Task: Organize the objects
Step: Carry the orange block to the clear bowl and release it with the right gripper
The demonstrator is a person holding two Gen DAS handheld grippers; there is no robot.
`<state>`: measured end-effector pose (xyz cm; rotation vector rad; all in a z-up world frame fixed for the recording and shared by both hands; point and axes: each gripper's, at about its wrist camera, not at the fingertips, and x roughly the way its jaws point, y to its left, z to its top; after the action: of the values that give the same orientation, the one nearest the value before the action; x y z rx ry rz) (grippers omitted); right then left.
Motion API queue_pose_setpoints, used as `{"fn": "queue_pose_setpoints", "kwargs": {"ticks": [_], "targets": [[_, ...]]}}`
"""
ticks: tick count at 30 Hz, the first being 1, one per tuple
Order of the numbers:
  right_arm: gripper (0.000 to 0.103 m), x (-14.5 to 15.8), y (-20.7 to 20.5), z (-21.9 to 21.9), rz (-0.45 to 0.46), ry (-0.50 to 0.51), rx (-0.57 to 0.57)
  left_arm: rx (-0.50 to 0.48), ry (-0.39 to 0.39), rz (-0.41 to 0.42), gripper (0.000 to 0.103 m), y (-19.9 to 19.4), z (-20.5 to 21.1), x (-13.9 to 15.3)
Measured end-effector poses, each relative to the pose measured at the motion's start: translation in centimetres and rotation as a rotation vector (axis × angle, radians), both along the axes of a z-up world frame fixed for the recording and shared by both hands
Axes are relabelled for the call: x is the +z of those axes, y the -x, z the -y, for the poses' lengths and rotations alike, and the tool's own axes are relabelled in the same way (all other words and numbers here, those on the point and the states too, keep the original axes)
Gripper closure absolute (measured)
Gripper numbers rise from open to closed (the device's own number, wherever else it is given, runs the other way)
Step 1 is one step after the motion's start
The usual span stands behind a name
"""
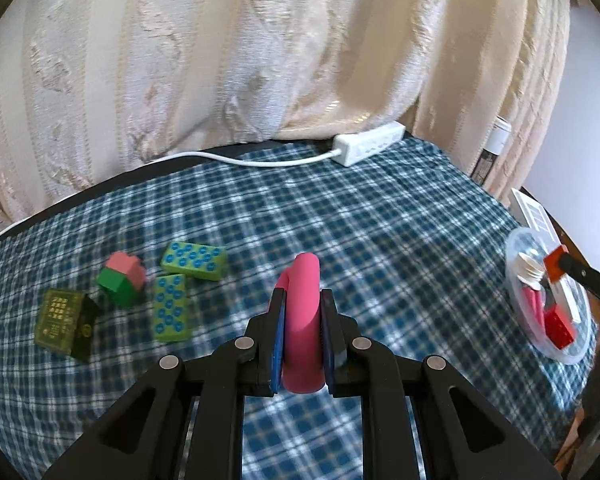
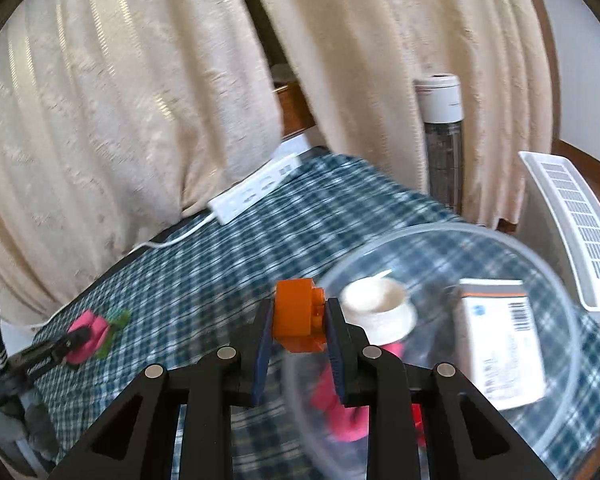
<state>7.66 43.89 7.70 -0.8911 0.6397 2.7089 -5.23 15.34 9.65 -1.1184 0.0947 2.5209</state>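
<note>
nearest in the left wrist view: left gripper [image 1: 302, 312] clamped on a pink block [image 1: 303, 320], rounded and long, pinched across its narrow sides near the middle, tip poking out past the pads. probably light, stiff plastic with a smooth skin; liable to swivel if pinched on the curve, so better gripped on flat flanks as now.

nearest in the right wrist view: right gripper [image 2: 298, 320] clamped on an orange brick [image 2: 298, 314], studs turned toward the right pad, held at the near left rim of a clear bowl [image 2: 556, 420]. small, hard, light; flat faces suit the pads, studded face less so.

inside the bowl: a white cap [image 2: 380, 306], a white carton [image 2: 500, 340] and pink pieces low down, blurred. thin clear plastic, likely to slide on the checked cloth [image 1: 380, 220] if nudged.

further out on the left of the cloth: two green studded bricks [image 1: 172, 308], a pink-and-green block [image 1: 122, 280] and a dark green box [image 1: 66, 320], close together, some touching, not yet sorted. hard to say whether the dark box is card or plastic.

far edge: a white power strip [image 1: 370, 142] with its cord, then pale curtains [image 1: 220, 60] behind.
</note>
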Motion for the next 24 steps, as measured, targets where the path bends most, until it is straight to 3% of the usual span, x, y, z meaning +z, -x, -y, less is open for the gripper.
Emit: {"fn": "queue_pose_setpoints", "kwargs": {"ticks": [11, 24], "targets": [[0.076, -0.7, 0.3, -4.8, 0.021, 0.023, -0.063, -0.060, 0.020, 0.005, 0.087, -1.2, -4.0, 0.0], [0.076, -1.1, 1.2, -7.2, 0.036, 0.054, -0.077, -0.116, 0.041, 0.005, 0.087, -1.8, -7.4, -0.2]]}}
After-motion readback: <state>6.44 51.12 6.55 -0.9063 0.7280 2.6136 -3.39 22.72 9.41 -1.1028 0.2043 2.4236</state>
